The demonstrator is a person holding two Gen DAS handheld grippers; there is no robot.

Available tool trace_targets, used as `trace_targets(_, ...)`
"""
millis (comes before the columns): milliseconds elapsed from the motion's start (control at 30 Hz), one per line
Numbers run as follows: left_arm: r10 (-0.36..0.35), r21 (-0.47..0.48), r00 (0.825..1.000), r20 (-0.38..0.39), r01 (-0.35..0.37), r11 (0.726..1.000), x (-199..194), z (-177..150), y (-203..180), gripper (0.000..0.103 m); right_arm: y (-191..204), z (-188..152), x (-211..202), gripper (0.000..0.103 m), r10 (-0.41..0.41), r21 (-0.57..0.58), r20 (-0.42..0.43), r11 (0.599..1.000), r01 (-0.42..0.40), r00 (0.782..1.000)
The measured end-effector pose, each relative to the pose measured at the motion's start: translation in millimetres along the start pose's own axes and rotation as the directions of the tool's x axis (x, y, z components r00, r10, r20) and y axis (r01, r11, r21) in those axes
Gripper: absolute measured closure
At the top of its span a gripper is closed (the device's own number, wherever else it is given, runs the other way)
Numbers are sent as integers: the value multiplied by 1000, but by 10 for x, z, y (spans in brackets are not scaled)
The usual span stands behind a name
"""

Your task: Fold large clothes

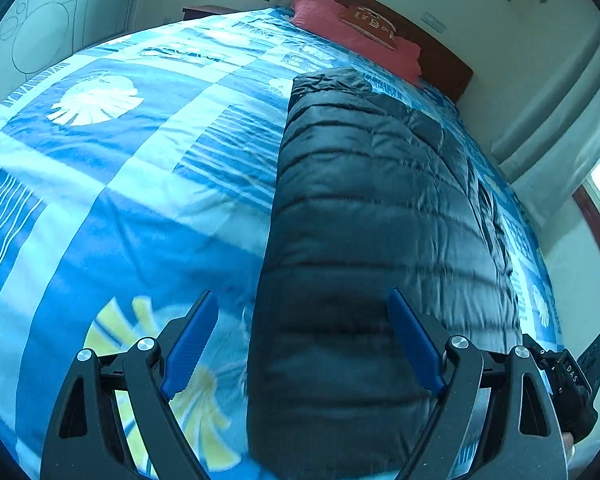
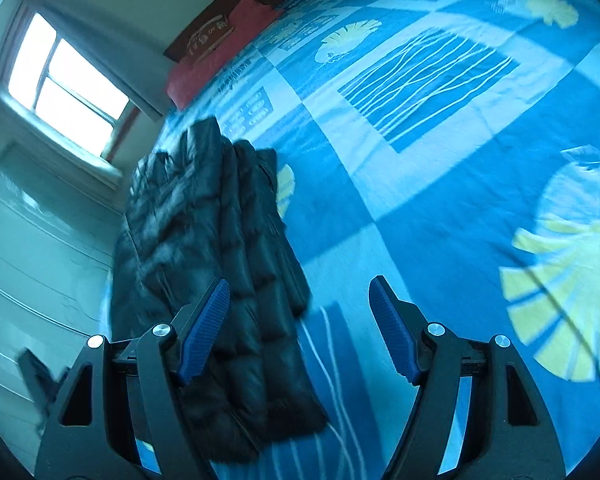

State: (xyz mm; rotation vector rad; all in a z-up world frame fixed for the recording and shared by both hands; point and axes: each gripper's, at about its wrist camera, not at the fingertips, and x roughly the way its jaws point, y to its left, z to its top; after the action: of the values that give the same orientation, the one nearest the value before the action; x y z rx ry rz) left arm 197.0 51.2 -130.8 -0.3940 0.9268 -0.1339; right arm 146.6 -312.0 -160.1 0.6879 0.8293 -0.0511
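Note:
A black quilted puffer jacket (image 1: 376, 216) lies folded into a long narrow strip on the bed's blue patterned cover (image 1: 132, 184). My left gripper (image 1: 302, 300) is open, its blue fingers (image 1: 192, 340) straddling the jacket's near left edge from above, empty. In the right wrist view the same jacket (image 2: 204, 264) lies at the left, near the bed's edge. My right gripper (image 2: 298, 288) is open and empty above the jacket's near right edge and the cover (image 2: 440, 152).
A red pillow (image 1: 356, 36) with a brown book-like item (image 1: 370, 26) lies at the headboard (image 1: 440, 56). A window (image 2: 68, 80) and white wall panels (image 2: 40, 248) are beside the bed. Curtains (image 1: 560, 128) hang at the right.

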Motion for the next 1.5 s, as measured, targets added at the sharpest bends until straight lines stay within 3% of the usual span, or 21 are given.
trace_targets(300,74,65,996,44,-76,995,-312,-310,-80,18,301,-346,-314,30,-168,-179,67,968,177,984)
trace_targets(467,113,121,989,92,-124,985,-546,-389,-219,18,581,-483,-541,23,-210,-271,134,932,240,968)
trace_targets(600,141,154,979,147,-163,975,-814,-429,-361,18,814,-521,-730,21,-191,-315,178,918,240,965)
trace_targets(833,124,182,964,235,-169,969,-1212,-457,-538,18,1176,-609,-1038,16,-159,-394,261,883,256,952)
trace_targets(1067,116,216,959,260,-175,961,-1387,-506,-652,17,1357,-696,-1244,16,-137,-429,308,863,266,942)
trace_targets(1500,112,233,957,267,-177,956,-1458,-592,-701,17,1432,-809,-1258,16,-111,-460,309,852,250,945)
